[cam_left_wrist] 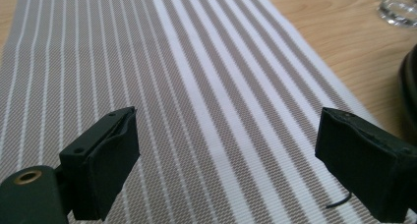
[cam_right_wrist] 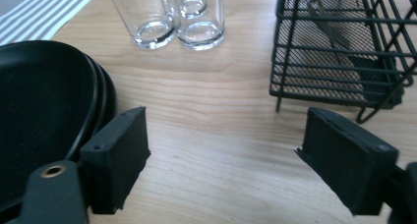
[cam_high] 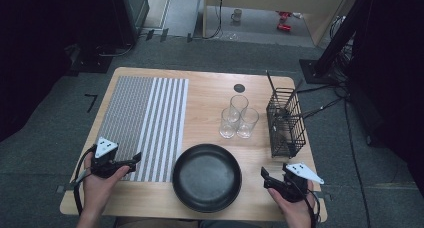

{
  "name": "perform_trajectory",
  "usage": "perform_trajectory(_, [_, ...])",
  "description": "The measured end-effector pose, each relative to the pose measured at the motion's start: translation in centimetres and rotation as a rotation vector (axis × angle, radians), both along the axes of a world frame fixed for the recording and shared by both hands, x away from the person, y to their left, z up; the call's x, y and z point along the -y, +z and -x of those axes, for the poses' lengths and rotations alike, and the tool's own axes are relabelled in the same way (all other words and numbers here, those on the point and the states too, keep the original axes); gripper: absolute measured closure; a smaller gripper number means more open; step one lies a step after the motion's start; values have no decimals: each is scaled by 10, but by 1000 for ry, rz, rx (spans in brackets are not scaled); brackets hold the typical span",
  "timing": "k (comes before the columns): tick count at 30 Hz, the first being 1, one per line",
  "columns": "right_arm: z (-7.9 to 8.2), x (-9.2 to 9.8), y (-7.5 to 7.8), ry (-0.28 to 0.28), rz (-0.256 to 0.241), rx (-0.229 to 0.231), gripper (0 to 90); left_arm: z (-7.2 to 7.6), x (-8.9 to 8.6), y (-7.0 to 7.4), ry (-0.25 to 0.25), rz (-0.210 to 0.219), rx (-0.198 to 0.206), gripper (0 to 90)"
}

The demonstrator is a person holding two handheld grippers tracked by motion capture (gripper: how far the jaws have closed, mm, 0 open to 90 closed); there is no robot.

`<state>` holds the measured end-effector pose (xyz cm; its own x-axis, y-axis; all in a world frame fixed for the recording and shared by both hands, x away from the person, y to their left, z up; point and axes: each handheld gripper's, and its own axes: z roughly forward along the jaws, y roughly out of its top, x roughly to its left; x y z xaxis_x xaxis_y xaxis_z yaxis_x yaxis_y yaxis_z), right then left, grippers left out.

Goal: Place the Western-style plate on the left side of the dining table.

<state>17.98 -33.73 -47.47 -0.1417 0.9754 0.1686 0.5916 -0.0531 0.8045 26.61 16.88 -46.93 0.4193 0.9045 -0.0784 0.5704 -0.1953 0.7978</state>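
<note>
Black fingers (cam_right_wrist: 115, 157) of the right gripper (cam_high: 270, 178) stand spread wide apart with nothing between them, bare tabletop (cam_right_wrist: 221, 130) beneath; just off the left finger lies the rim of the black plate (cam_right_wrist: 44, 111), which looks like a stack of plates judging by the doubled edges; ahead of the fingers stand three clear glasses (cam_right_wrist: 167, 17), close together, and ahead of the right finger sits the black wire basket (cam_right_wrist: 339, 47) with cutlery inside. Fingers (cam_left_wrist: 105, 160) of the left gripper (cam_high: 131, 161) are likewise spread and empty, poised over the striped placemat (cam_left_wrist: 196, 86), with a glass base far ahead to the right and the plate's dark edge beyond the right finger.

From above, the plate (cam_high: 207, 177) lies between the two grippers at the near edge of the tabletop (cam_high: 210, 95); the work in hand looks like laying a place setting, plate first. To do it well, I would bring the right fingers low and level to the rim, straddle the top edge alone, close firmly, and lift slightly before carrying it leftward onto the placemat (cam_high: 145, 125); keep clear of the glasses (cam_high: 238, 118).
</note>
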Motion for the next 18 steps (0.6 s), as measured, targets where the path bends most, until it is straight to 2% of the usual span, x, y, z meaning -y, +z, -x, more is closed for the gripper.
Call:
perform_trajectory(4, [-1,-4,2,12,-11,14,217,-6,14,4,-28,8,-1,99])
perform_trajectory(9, [-2,-8,4,7,-33,22,322,-11,29,6,-68,9,-6,99])
perform_trajectory(11, [-2,-8,4,8,-36,25,341,-11,32,5,-77,7,-7,99])
perform_trajectory(13, [0,-11,4,7,-22,31,408,-11,37,4,-97,21,-11,99])
perform_trajectory(18, [3,-17,4,-13,-60,29,475,-6,45,1,-130,44,-20,99])
